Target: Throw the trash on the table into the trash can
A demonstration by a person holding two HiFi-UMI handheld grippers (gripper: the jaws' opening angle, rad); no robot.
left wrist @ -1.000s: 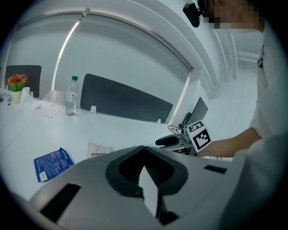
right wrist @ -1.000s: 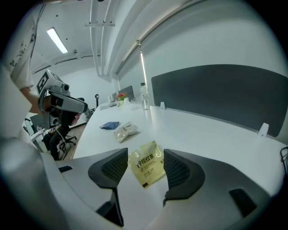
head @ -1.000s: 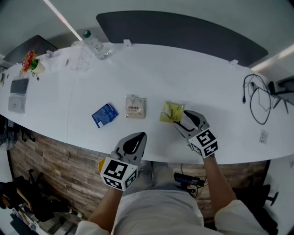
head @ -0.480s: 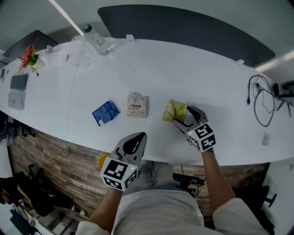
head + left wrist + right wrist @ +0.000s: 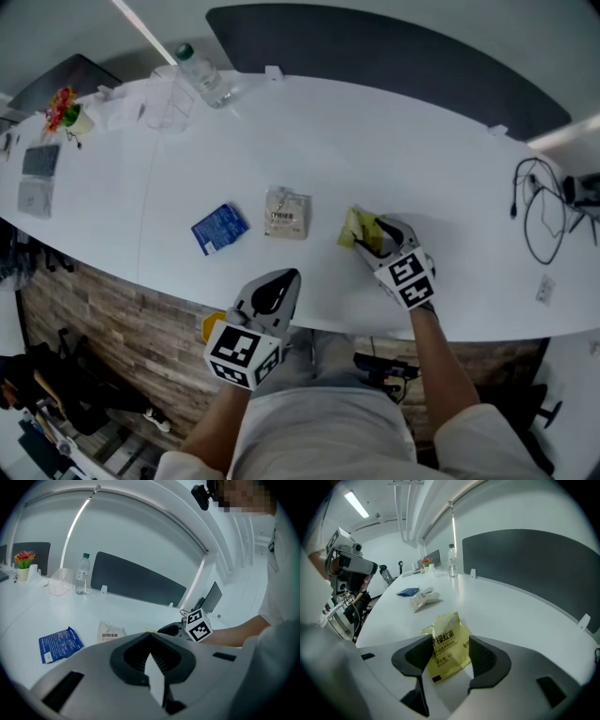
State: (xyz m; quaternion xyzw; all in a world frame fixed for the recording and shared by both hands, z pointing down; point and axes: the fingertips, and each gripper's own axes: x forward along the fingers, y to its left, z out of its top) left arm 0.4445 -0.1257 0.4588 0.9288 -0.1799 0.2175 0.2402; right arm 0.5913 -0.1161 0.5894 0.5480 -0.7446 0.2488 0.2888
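At the far left corner of the white surface [image 5: 394,141] stands a small pot of flowers [image 5: 64,111], with a grey slab [image 5: 39,161] nearer the left edge. Further along the far edge are a clear container [image 5: 169,108] and a water bottle [image 5: 202,80] just beside it. Three pieces of trash lie in a row parallel to the near edge: a blue packet [image 5: 218,229], then a beige packet [image 5: 287,214] close by, then a yellow packet [image 5: 353,225].

The left gripper [image 5: 279,278] hangs off the near edge, below the beige packet, touching nothing on the surface. Its jaws are together, tips meeting. A pale sliver shows behind the tips, and what it is cannot be told.

The right gripper [image 5: 375,236] is tilted down onto the surface with its jaws wide apart on either side of the yellow packet. The jaws have just been closing a little, and the packet lies flat between the pads without being pressed.

Near the right edge lies a loop of black cable [image 5: 539,211].
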